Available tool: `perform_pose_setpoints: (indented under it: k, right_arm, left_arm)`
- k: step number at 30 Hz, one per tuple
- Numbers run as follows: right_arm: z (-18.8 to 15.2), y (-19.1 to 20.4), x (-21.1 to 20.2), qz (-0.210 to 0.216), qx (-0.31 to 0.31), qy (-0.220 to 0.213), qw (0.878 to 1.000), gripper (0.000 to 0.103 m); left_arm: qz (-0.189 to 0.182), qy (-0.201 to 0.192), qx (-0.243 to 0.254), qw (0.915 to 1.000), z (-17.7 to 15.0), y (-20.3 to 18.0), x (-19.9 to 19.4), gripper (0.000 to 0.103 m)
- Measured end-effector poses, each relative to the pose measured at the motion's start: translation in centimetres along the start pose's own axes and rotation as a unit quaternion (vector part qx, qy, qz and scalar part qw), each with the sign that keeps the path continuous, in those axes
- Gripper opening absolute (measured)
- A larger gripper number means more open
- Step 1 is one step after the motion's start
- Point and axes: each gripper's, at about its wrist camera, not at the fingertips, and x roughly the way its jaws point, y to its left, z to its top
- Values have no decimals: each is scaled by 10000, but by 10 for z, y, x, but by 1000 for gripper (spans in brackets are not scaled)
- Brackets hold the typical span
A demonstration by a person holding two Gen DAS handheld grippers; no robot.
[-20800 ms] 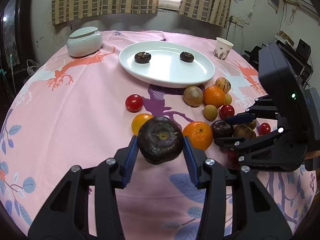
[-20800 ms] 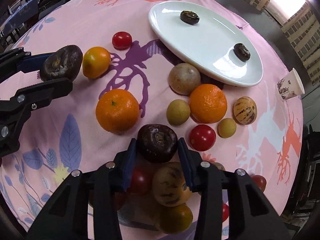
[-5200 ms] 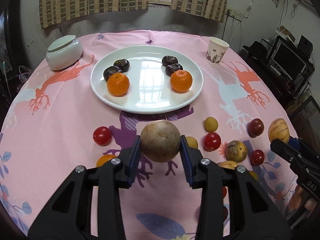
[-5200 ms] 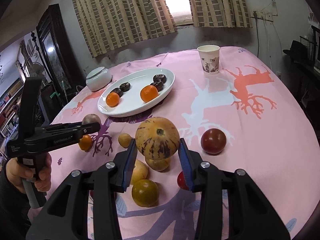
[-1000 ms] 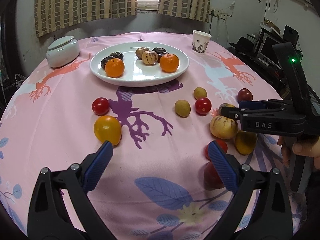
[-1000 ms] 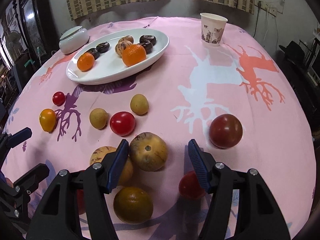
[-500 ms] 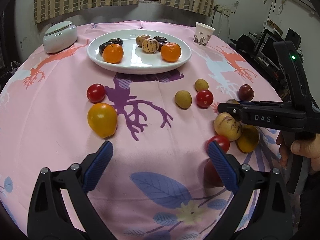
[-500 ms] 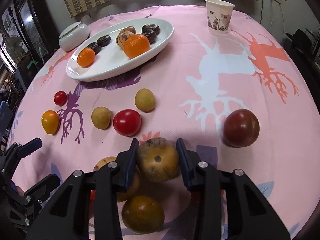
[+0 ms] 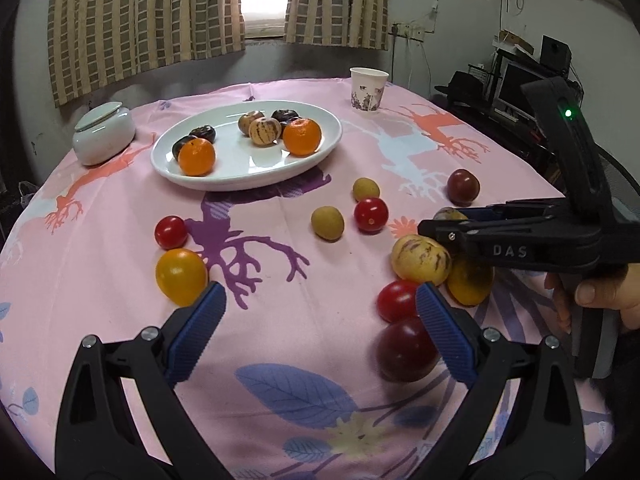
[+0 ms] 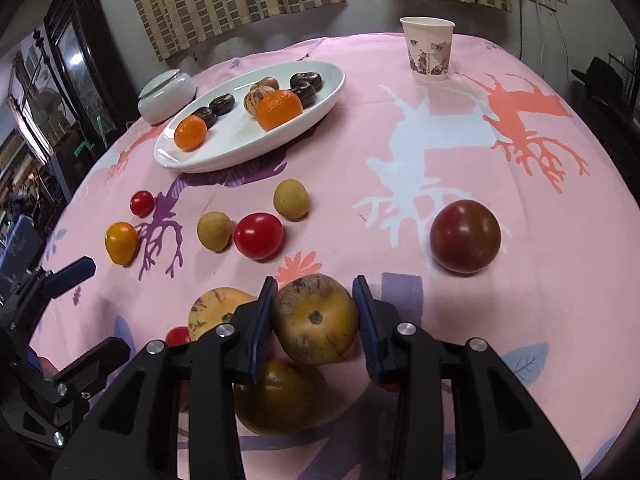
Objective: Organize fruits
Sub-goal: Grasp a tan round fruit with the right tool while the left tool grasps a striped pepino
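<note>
The right gripper point(image 10: 314, 320) is clamped on a speckled brown-yellow fruit point(image 10: 315, 319), both blue pads pressed against its sides. The fruit sits low over the pink cloth point(image 10: 400, 128), and whether it has left the cloth cannot be told from these views. Just behind and below the jaws lies a dark yellow-green fruit point(image 10: 280, 396); to their left, touching the left finger, is a striped yellow melon point(image 10: 218, 310), with a small red tomato point(image 10: 178, 336) beside it. Well off to the right of the jaws rests a dark red tomato point(image 10: 465, 236).

The left gripper point(image 9: 320, 328) hangs with its jaws wide apart and nothing between them — an orange-yellow tomato point(image 9: 181, 276) sits just outside its left pad, and a red tomato point(image 9: 398, 300) and a dark plum-coloured one point(image 9: 406, 354) lie by its right pad.

Far ahead of both grippers stands the white plate point(image 9: 240, 168), already holding two oranges, dark fruits and a striped melon in two groups.

The step in hand looks like a pick-up: the grasp is made, the carry not begun. Next, probably, comes a straight lift clear of the neighbours crowding the fingers, then a forward reach to the plate — setting the fruit down in a bare part, gently, since a round fruit may roll into the others.
</note>
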Motion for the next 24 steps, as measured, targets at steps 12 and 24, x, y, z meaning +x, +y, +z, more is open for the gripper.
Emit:
perform_pose_setpoints:
  k: [12, 24]
  right_arm:
    - [-4, 3, -1, -34, -508, 210, 9985, 47]
    - [8, -35, -26, 425, 520, -354, 9971, 38]
  left_arm:
    - [-112, 427, -201, 9988, 4, -6, 7, 98]
    - [-36, 467, 212, 9987, 19, -36, 15, 98]
